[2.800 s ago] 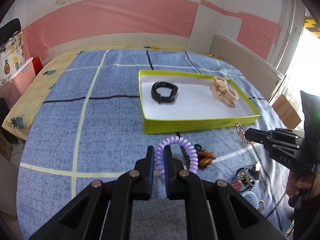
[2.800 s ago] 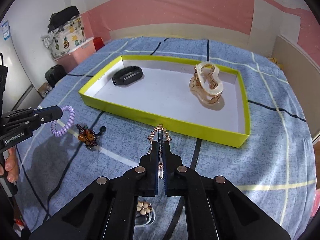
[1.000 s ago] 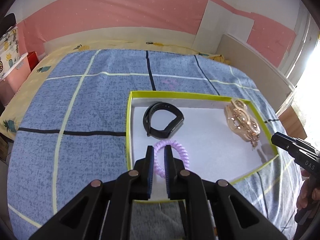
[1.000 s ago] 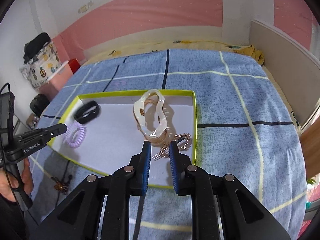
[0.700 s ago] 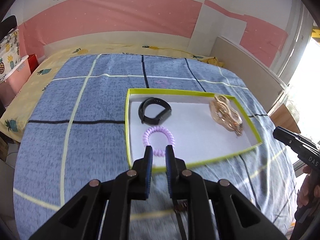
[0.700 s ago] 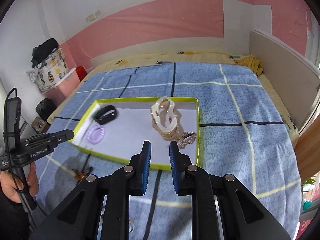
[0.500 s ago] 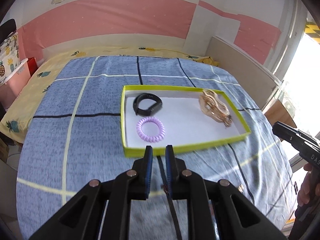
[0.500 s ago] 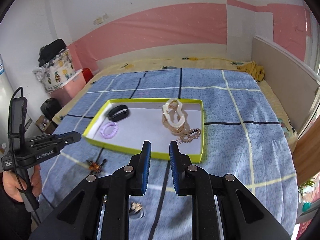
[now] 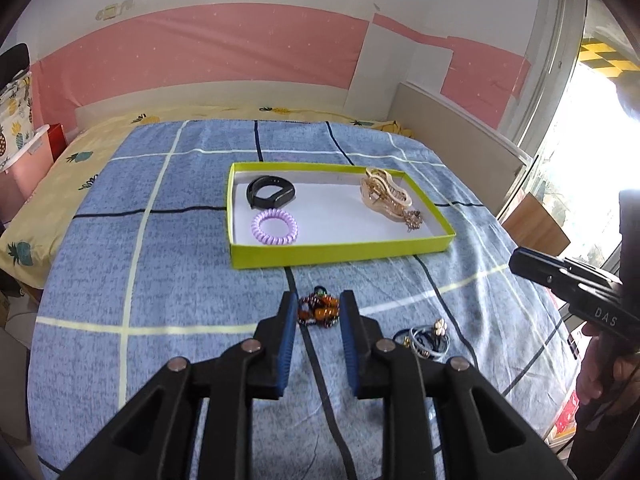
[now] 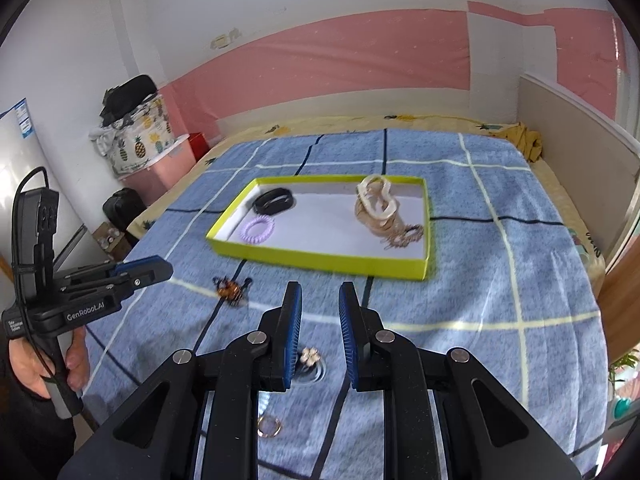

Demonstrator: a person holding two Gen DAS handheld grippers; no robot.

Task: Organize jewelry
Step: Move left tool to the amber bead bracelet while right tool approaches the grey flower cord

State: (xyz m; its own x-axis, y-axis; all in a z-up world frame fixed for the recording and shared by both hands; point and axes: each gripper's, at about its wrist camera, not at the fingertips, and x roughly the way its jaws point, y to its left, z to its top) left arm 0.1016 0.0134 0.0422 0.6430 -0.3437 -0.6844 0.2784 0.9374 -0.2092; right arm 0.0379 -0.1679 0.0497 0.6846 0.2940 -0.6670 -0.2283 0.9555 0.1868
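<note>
On the bed (image 9: 120,264), the green tray (image 9: 340,250) sits toward twelve o'clock of both cameras. In the left wrist view its left half holds the black band (image 9: 272,193) with the purple coil hair tie (image 9: 274,227) just at its six o'clock; a second ago that tie was still pinched in the left hand-held gripper (image 9: 319,322), so it has now been dropped off. Toward the tray's three o'clock end lies the cream hair claw (image 9: 386,196), and touching its near side the gold clip (image 9: 412,219), which the right hand-held gripper (image 10: 319,322) carried in moments ago.

Both tools have drawn back from the tray. The left one's jaws have just been opening and now stand apart with nothing pinched; the beaded amber hair tie (image 9: 318,309) shows between the tips, lying on the bed. At its four o'clock rests a blue tie bundle with a flower charm (image 9: 425,335). The right one is also parted and empty, hanging over that flower charm.

Two items are stowed; the next pickups look lined up, one per hand.
</note>
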